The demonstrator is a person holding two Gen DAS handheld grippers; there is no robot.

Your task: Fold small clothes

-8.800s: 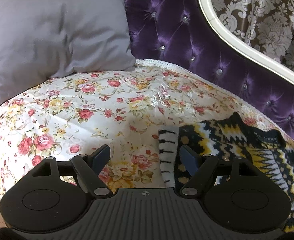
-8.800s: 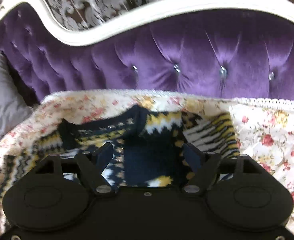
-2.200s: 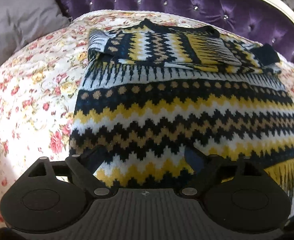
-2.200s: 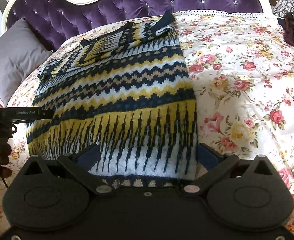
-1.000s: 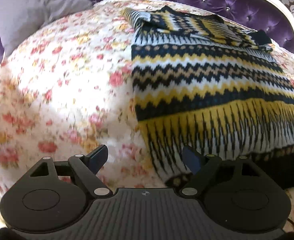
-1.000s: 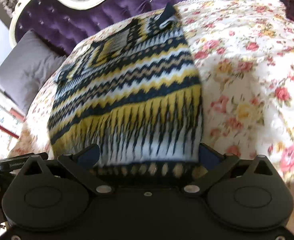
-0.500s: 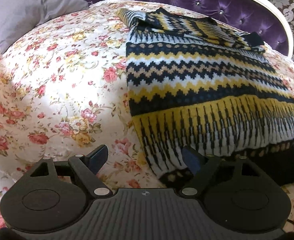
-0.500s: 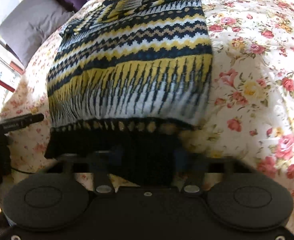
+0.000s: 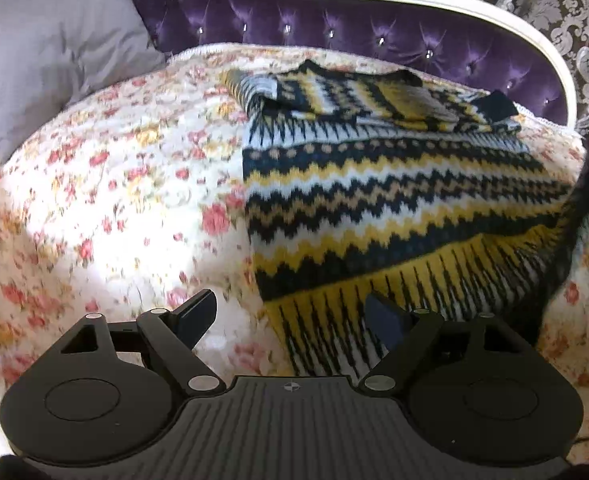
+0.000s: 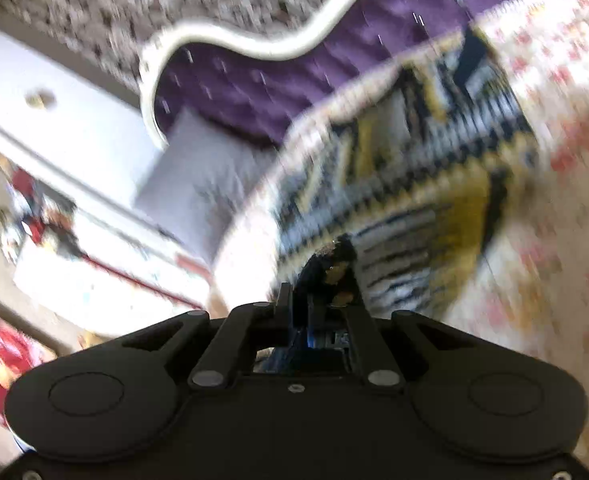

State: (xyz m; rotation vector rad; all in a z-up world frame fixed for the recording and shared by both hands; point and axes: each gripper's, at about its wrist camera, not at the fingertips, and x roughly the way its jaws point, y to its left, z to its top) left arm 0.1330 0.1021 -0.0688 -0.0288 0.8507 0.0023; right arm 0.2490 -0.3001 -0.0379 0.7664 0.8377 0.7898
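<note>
One corner held: right gripper (image 10: 320,300) is clamped on the sweater (image 9: 394,200) hem.
Left gripper (image 9: 290,316): jaws open, empty, straddling the hem's near corner.
Risk: the hem skews or slips.

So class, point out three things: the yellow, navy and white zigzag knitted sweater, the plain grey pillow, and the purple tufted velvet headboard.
Sweater (image 9: 394,188), left wrist view, middle zigzag bands.
Pillow (image 9: 50,48), left wrist view, its front face.
Headboard (image 9: 294,26), left wrist view, tufted padding.
</note>
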